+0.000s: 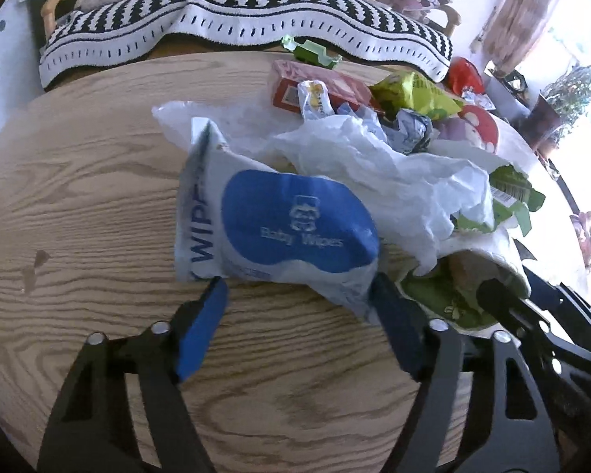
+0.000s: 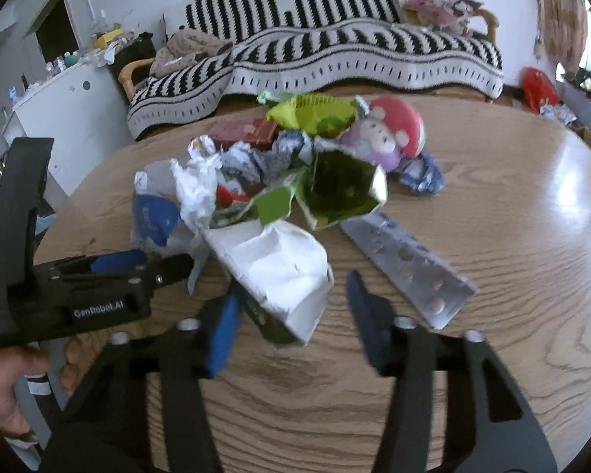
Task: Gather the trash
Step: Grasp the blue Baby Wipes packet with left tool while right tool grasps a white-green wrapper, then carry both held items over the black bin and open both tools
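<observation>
My left gripper [image 1: 297,287] stands open around the near end of the white-and-blue plastic baby-wipes pack [image 1: 279,228]; closing here risks a slipping corner pinch. My right gripper [image 2: 291,295] straddles, unclosed, the torn white-and-green carton [image 2: 279,272]. Silver blister strip [image 2: 407,266] and plush mushroom toy [image 2: 386,134] crowd the round wooden table [image 2: 492,205].

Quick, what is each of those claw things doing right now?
Left gripper: jaws open around the baby wipes pack, not visibly pinching it.
Right gripper: jaws open around the white paper wrapper, not gripping yet.
</observation>
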Tool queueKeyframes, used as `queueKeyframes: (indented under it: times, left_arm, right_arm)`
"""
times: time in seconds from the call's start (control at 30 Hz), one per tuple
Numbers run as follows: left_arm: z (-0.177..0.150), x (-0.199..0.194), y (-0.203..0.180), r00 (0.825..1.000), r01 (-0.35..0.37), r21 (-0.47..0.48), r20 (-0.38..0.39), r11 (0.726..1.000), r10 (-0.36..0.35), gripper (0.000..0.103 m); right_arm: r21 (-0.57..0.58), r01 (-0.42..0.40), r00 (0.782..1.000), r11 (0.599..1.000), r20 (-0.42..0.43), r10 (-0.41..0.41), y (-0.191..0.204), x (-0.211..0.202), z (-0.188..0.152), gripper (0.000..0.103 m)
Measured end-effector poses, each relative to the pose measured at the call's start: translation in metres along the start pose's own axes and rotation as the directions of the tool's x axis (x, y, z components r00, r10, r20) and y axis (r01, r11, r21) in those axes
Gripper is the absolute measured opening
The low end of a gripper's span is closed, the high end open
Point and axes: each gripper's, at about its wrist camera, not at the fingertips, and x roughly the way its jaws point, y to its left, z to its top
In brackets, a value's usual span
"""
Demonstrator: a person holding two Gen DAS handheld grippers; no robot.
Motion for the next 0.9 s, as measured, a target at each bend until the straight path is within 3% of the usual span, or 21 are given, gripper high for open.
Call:
queueKeyframes:
  times: [0.03,0.07,0.13,0.17,0.5,0.7,0.83,0.9]
  left_arm:
    - [0.0,-0.001,0.0,1.0,-0.003,0.008,0.002,1.0,0.003,0.062]
    - [0.0,-0.002,-0.001,1.0,0.001,0.014,0.006,1.0,-0.001,0.046]
    - [0.0,-0.007,0.0,1.0,0.009,0.019,0.019,1.0,-0.01,0.025]
    - [0.0,-0.01,0.0,1.0,0.008,0.023,0.026,1.0,-0.008,0.023]
    - [-0.014,-0.046,0.018,0.992,0.079,0.006,0.095,0.997,-0.08,0.016]
    - [-0.035,-0.086,0.034,0.985,0.092,-0.037,0.149,0.995,-0.085,0.015]
    - [-0.047,-0.112,0.026,0.98,0.104,-0.013,0.169,0.995,-0.1,0.015]
    - [-0.052,-0.129,0.01,0.975,0.127,0.018,0.181,0.992,-0.128,0.015]
  right_arm:
    - [-0.005,-0.003,1.0,1.0,0.0,0.003,0.001,0.0,-0.001,0.039]
    - [-0.005,-0.006,1.0,1.0,0.0,0.006,0.001,0.0,-0.001,0.038]
    - [0.005,-0.029,1.0,1.0,0.007,0.029,0.001,-0.001,-0.001,0.034]
    - [0.008,-0.039,0.999,0.999,0.013,0.038,0.001,-0.003,-0.001,0.022]
    - [0.04,-0.074,0.995,0.996,0.063,0.072,0.005,-0.023,-0.007,0.02]
    - [0.076,-0.01,0.992,0.997,0.125,0.0,-0.002,-0.055,-0.028,0.02]
    - [0.118,-0.052,0.991,0.992,0.132,0.037,-0.016,-0.074,-0.035,0.02]
    - [0.112,-0.074,0.982,0.991,0.183,0.052,-0.02,-0.104,-0.035,0.02]
